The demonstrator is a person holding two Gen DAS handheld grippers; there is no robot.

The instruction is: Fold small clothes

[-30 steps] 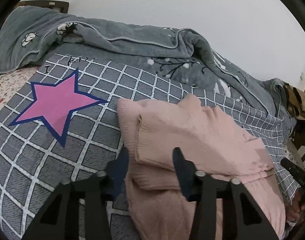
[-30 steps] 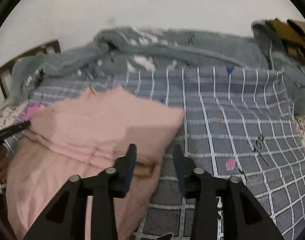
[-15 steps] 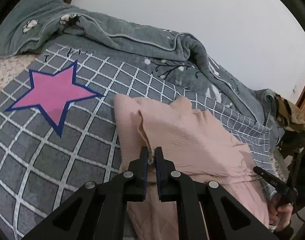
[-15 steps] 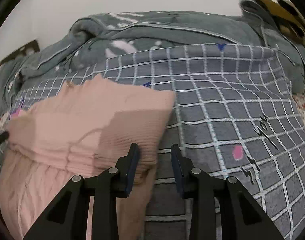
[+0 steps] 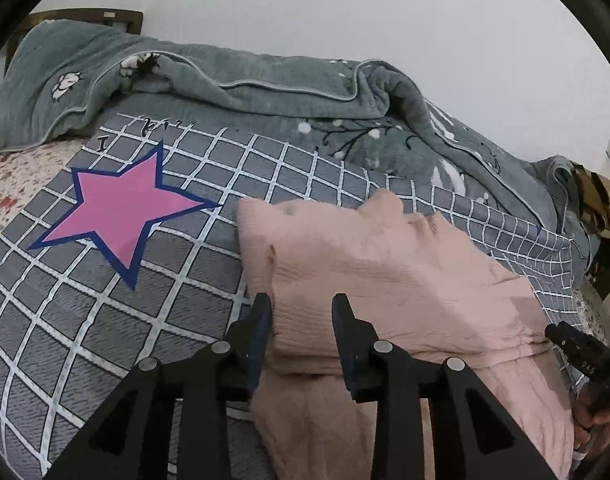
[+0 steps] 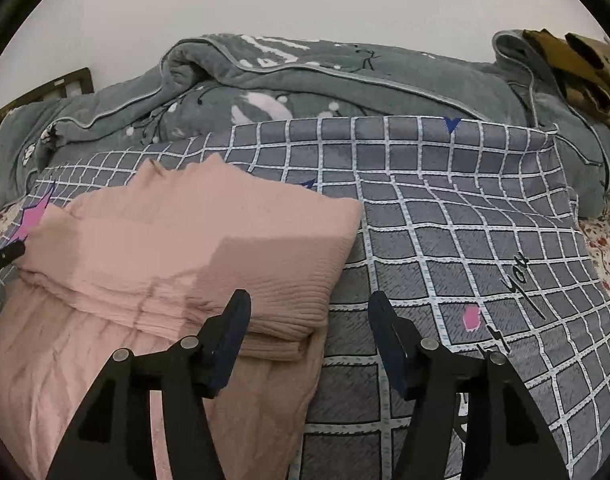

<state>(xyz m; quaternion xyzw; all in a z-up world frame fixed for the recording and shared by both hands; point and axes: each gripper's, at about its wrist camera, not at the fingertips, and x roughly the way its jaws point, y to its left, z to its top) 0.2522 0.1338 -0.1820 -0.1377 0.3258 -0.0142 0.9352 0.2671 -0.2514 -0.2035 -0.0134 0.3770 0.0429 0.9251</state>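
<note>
Pink garment (image 5: 385, 280) lay half-folded crosswise on the bed (image 5: 105, 320), its near fold edge between the left claw (image 5: 301, 312), spread and empty; right claw (image 6: 309, 312), also spread, straddled its right corner

Pink garment (image 5: 385, 280), pale salmon, fine ribbed texture, plain with no print. Bedcover (image 5: 85, 340) mid grey with white grid lines; big pink star (image 5: 121, 216) outlined in navy; black script lettering (image 6: 517, 276) and a small pink blotch (image 6: 471, 317) on the right side. Blanket (image 5: 265, 92) grey-green with pale piping, white flowers and black branch print. Sheet (image 5: 9, 172) cream with small red floral print. Cloth (image 6: 585, 64) at far right mustard-brown with black patches. Wall (image 5: 345, 12) plain off-white. Gripper fingers (image 5: 261, 320) black with dark blue pads.
</note>
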